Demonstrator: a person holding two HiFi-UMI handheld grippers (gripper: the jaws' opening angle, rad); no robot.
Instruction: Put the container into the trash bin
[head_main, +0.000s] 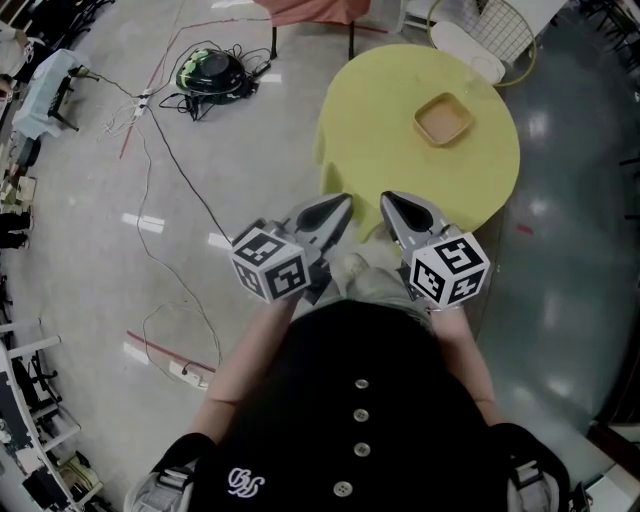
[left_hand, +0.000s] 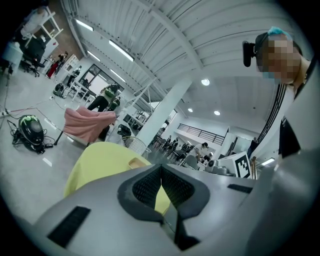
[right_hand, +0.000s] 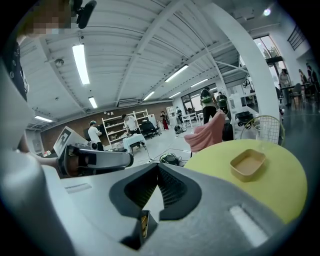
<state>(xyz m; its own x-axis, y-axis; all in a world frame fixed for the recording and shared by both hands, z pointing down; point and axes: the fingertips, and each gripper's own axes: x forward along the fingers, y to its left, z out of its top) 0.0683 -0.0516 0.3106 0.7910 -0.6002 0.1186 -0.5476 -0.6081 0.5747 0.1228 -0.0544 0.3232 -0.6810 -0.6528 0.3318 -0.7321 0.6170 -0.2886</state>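
1. The container (head_main: 443, 118), a shallow tan tray, lies upright on the round yellow table (head_main: 380, 110), toward the far right of the top. Nothing can be made out inside it, and it is touched by neither gripper.
2. The wire trash bin (head_main: 500, 32) stands just beyond the table's far edge, near the container. No part of the container is in it, so the goal is judged not yet reached.
3. The left gripper (head_main: 343, 203) is held in front of the person's body, over the near edge of the table. In the left gripper view its ribbed pads are pressed together with nothing between them.
4. The right gripper (head_main: 390, 202) is held just beside the left one and is aimed toward the table. In the right gripper view its jaws are likewise closed on nothing, and the container is seen ahead and to the right, well apart from the tips.
5. No step of the task is judged to be done. The approach across the table, the opening of a jaw pair, the grasp on the container's rim, the lift, the carry to the bin and the release all remain.
6. A helmet (head_main: 211, 71) and cables (head_main: 170, 165) lie on the floor to the left, well clear of the path to the bin.
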